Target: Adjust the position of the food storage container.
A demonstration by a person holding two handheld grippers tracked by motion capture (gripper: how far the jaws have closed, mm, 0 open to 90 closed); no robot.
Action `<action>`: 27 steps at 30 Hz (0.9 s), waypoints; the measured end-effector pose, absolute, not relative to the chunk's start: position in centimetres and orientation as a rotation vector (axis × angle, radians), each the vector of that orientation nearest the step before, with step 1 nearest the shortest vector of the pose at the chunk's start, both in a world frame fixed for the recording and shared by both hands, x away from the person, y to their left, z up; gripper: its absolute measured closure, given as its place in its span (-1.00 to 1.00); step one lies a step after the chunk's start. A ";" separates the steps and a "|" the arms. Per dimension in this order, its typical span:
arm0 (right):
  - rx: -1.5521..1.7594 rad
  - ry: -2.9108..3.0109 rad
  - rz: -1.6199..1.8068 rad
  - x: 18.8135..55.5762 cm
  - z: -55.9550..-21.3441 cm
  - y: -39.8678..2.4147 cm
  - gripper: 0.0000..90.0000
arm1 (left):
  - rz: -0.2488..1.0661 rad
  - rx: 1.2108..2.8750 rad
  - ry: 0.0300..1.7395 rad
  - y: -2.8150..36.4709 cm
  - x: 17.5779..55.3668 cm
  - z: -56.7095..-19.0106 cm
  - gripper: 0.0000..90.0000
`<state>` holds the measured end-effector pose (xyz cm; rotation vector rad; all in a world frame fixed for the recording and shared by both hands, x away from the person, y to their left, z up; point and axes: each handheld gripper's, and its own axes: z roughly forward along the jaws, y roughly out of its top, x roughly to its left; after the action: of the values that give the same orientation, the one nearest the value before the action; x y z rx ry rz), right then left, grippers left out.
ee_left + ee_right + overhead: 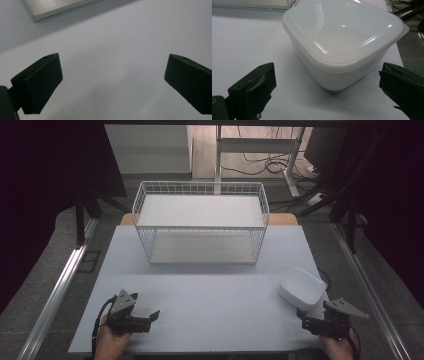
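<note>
A white plastic box with a clear lid sits near the table's right edge; it looms large in the right gripper view, just beyond the jaws. My right gripper rests at the front right, open, a short way in front of the box with nothing between its fingers. At the front left my left gripper is held low over the bare tabletop, jaws wide apart and empty, its fingers framing only the white surface.
A white wire basket with two shelves stands at the back middle of the white table. Metal rails run along both sides of the table. A desk frame and cables lie on the floor behind.
</note>
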<state>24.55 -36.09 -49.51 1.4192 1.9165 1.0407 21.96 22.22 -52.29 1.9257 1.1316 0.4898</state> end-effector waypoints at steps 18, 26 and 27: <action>1.391 1.963 1.011 24.7 -49.0 -36.1 -1.00 | 0.475 1.916 1.093 22.2 22.0 -52.4 -0.96; 1.386 1.980 1.000 24.9 -48.1 -36.1 -0.96 | 0.470 1.927 1.083 22.0 22.1 -52.4 -0.96; 1.390 1.972 0.999 24.9 -48.0 -36.1 -0.93 | 0.472 1.923 1.087 22.0 22.1 -52.4 -0.97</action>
<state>24.92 -36.13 -47.95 1.3905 1.9723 0.9988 22.11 21.98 -52.44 1.9231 1.0866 0.4725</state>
